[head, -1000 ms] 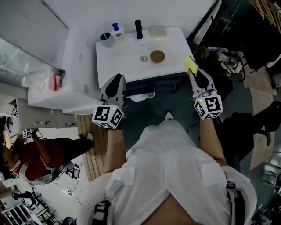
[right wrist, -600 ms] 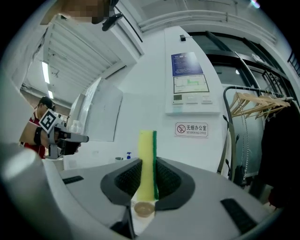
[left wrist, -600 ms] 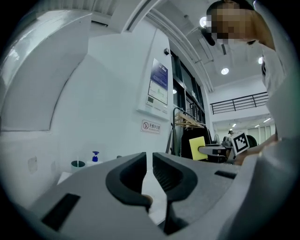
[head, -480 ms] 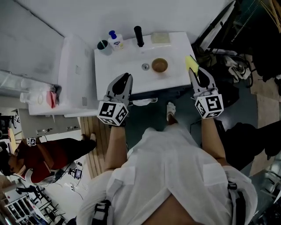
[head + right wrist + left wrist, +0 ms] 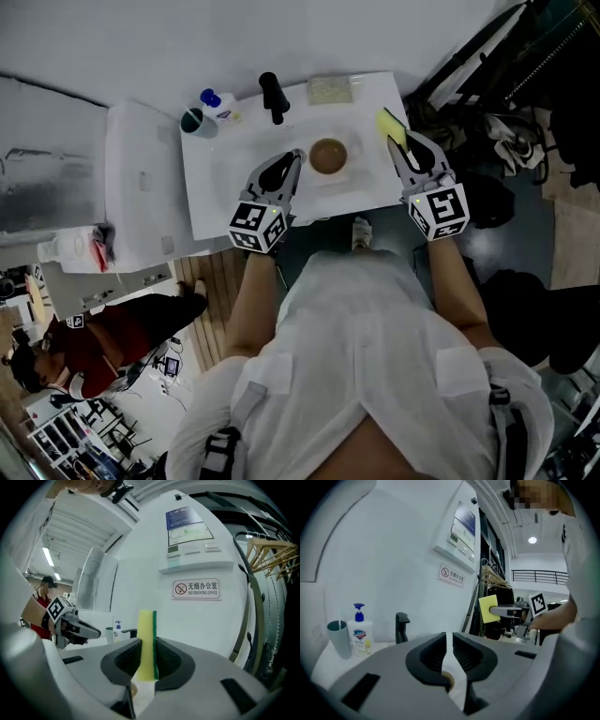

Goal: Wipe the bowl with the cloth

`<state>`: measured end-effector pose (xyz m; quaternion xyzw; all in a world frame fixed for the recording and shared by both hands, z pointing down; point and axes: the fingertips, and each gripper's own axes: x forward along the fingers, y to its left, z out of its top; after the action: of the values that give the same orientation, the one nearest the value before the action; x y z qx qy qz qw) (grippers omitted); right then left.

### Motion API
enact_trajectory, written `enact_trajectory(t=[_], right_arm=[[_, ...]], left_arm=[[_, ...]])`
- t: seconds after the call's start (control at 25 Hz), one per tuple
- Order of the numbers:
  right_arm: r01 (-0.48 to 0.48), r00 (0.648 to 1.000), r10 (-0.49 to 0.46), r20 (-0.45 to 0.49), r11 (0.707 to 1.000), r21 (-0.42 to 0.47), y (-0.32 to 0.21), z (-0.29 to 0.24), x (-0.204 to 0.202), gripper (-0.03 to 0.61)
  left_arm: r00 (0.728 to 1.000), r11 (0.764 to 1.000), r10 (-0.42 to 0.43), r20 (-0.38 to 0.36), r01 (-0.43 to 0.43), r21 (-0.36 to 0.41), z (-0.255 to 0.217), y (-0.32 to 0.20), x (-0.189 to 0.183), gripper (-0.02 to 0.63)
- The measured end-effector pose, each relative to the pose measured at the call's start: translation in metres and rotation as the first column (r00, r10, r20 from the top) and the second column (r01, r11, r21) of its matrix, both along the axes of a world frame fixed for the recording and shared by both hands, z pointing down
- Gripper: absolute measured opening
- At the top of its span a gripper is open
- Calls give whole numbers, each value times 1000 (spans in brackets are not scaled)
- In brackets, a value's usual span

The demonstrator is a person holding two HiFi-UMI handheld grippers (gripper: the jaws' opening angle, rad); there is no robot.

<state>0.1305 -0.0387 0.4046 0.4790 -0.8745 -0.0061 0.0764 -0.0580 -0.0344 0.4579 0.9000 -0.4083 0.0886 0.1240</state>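
A brown bowl (image 5: 328, 156) sits in the basin of a white sink counter (image 5: 225, 192). My left gripper (image 5: 297, 157) hangs over the basin just left of the bowl, its jaws almost together with nothing between them. In the left gripper view (image 5: 447, 653) a sliver of the bowl (image 5: 449, 680) shows below the jaws. My right gripper (image 5: 395, 142) is to the right of the bowl, at the counter's right edge, shut on a yellow and green sponge (image 5: 390, 125). The sponge (image 5: 147, 644) stands upright between the pads in the right gripper view.
A black tap (image 5: 272, 97) stands behind the basin. A soap pump bottle (image 5: 217, 106) and a teal cup (image 5: 193, 120) are at the back left, and a pale pad (image 5: 334, 90) lies at the back right. A white appliance (image 5: 141, 178) adjoins the counter's left.
Both grippers have come forward to the sink. The left one went from in front of the counter to over the basin beside the bowl. The sponge stays in the right gripper.
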Motion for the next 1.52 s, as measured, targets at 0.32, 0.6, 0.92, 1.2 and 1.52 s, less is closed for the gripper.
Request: enact_trajectory(t=[0.32,0.6,0.92,1.2,1.52], right_arm=[[97,995,-97,9,993,-66,-38,32,3,78],[158,987,-158,6,981,-114,-54,57,-10,78],[152,988,-156,-17,976,-153,-67,72,-14,78],[122,991,-130,-33,975,-188,-67,82,-11,78],[104,992,-118,-52,972,-212,-62,90,-8,78]], left_arm=[[979,987,109,170,-87,-133,73,-18,38,93],[902,944,293,316,-220,-245,135,-12,54,131],[711,824,543,447,-350,-445,216,-2,56,189],[587,755,640,496,-358,-550,264,3,60,198],[496,746,657,568,-320,-584,292,4,67,209]])
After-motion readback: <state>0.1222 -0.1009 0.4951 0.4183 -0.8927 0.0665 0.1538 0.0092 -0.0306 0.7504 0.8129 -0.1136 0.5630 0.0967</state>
